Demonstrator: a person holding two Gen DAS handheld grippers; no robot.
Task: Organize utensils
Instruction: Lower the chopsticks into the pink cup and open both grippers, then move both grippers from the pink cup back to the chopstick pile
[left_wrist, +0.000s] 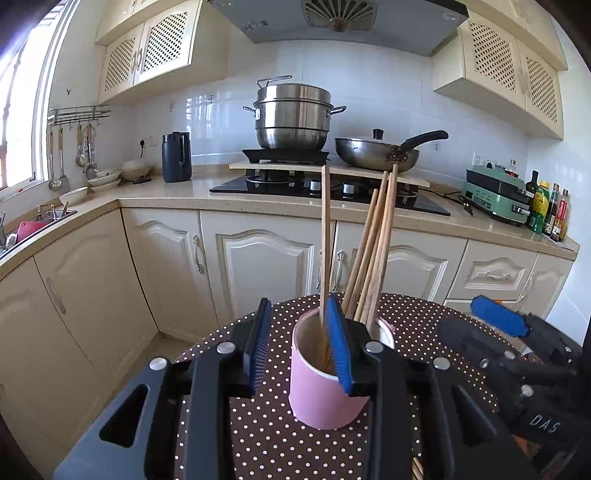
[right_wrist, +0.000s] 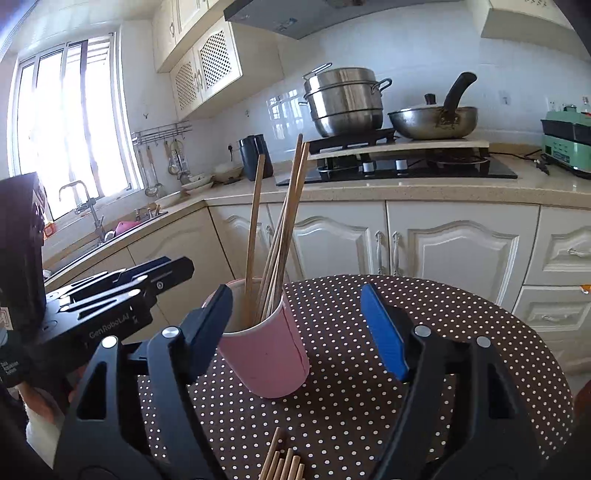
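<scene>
A pink cup stands on a round brown polka-dot table and holds several wooden chopsticks. One chopstick stands apart at the cup's left side. My left gripper is open, its right finger over the cup's mouth and its left finger left of the cup. My right gripper is open and empty, close to the cup, with the cup between its fingers. Several loose chopsticks lie on the table below it. The right gripper also shows in the left wrist view.
Beyond the table are cream kitchen cabinets and a counter with a gas hob, a steel steamer pot, a wok, a black jug, a green appliance and bottles. A sink is at left.
</scene>
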